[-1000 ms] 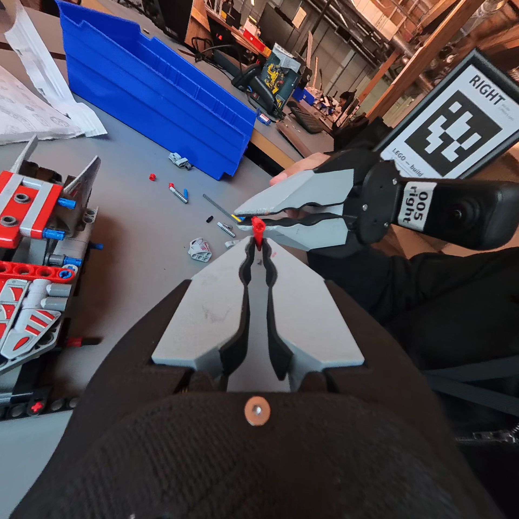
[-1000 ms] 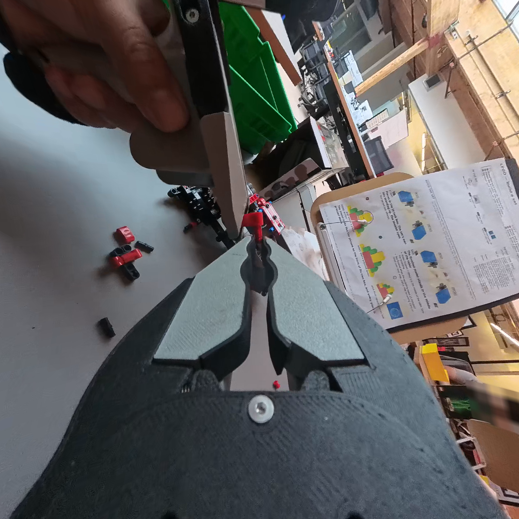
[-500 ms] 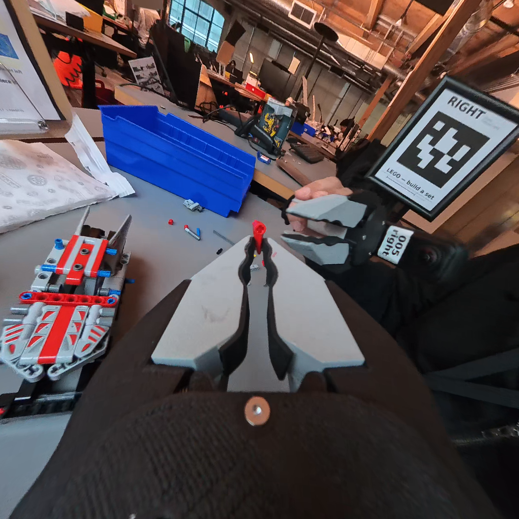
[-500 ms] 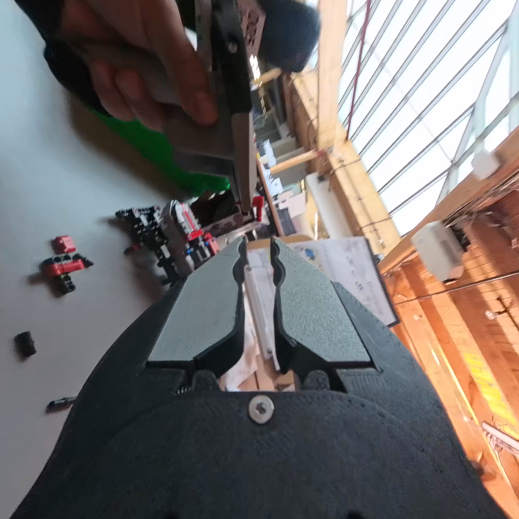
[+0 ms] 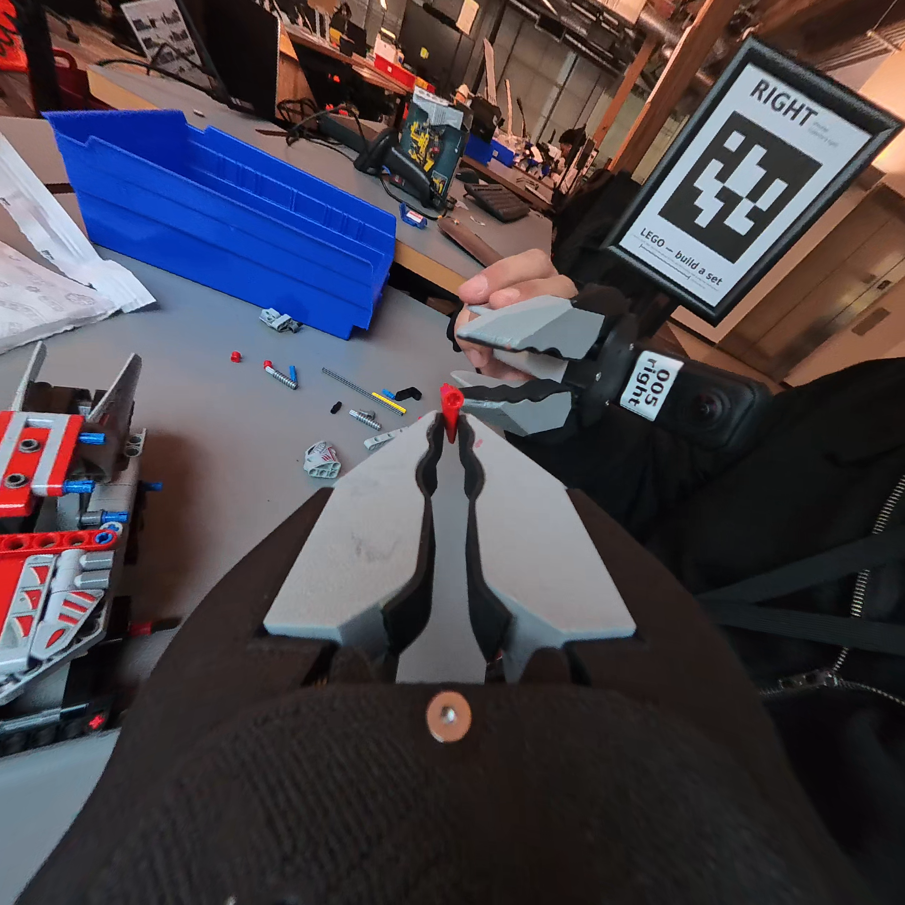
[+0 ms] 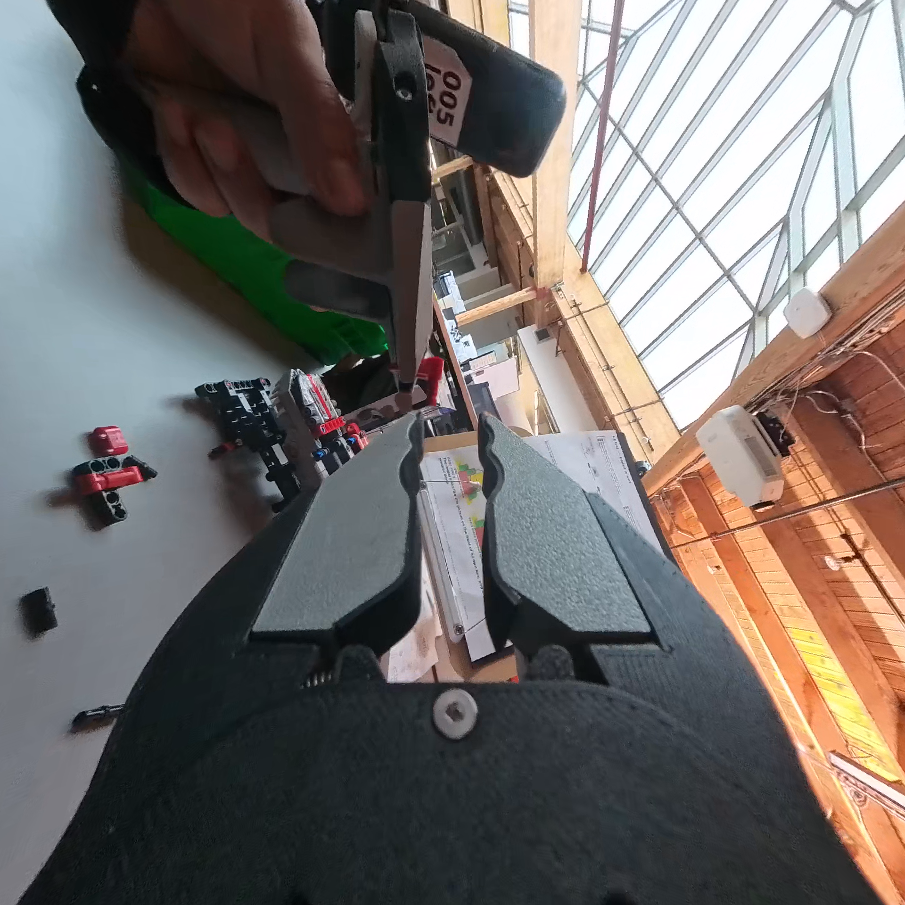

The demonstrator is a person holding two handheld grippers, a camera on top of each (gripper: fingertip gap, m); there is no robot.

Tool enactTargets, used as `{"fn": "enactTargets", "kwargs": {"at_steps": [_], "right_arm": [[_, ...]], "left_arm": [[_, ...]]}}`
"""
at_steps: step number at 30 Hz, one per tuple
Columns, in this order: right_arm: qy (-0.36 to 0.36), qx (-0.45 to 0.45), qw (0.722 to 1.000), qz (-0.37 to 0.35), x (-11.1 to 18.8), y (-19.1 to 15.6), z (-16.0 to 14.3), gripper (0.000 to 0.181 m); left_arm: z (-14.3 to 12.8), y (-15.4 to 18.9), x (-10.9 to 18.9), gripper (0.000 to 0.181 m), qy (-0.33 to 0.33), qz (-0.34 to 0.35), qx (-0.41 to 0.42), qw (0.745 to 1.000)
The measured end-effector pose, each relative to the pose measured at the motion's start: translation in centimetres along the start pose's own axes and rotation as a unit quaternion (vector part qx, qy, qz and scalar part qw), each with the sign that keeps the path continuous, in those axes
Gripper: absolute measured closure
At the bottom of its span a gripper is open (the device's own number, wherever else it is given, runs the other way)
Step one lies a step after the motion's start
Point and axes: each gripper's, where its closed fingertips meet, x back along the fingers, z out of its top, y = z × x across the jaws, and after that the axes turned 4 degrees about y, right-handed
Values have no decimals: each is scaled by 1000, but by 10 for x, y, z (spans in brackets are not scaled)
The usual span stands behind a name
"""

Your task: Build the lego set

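Note:
My left gripper (image 5: pixel 449 427) is shut on a small red lego piece (image 5: pixel 450 410) and holds it above the grey table (image 5: pixel 205 440). The piece also shows in the right wrist view (image 6: pixel 431 379), at the tip of the left gripper (image 6: pixel 409 387). My right gripper (image 6: pixel 449 425) is open and empty; in the left wrist view it (image 5: pixel 458 355) is just right of the red piece, its lower fingertip close to it. The half-built red, grey and black lego vehicle (image 5: pixel 54 529) lies on the table at the left and also shows in the right wrist view (image 6: pixel 279 431).
A blue bin (image 5: pixel 230 215) stands at the back. Loose small parts (image 5: pixel 362 396) are scattered mid-table. A green bin (image 6: pixel 254 274), red and black pieces (image 6: pixel 105 482) and an instruction sheet (image 6: pixel 489 514) show in the right wrist view. A framed marker sign (image 5: pixel 754 181) stands at the right. Both grippers' tips are close together, under 4 cm apart.
My right gripper let go of the red piece, opened and drew back a little, then came close again. My left gripper has kept hold of the piece throughout.

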Motion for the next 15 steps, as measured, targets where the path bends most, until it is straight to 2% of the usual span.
{"fn": "enactTargets", "kwargs": {"at_steps": [11, 15], "right_arm": [[-22, -7, 999, 32, -5, -13, -8, 160], [-53, -4, 997, 52, -10, -24, -18, 161]], "left_arm": [[-10, -3, -8, 177, -24, 17, -6, 1000], [-16, -9, -12, 177, -33, 36, -8, 999]]}}
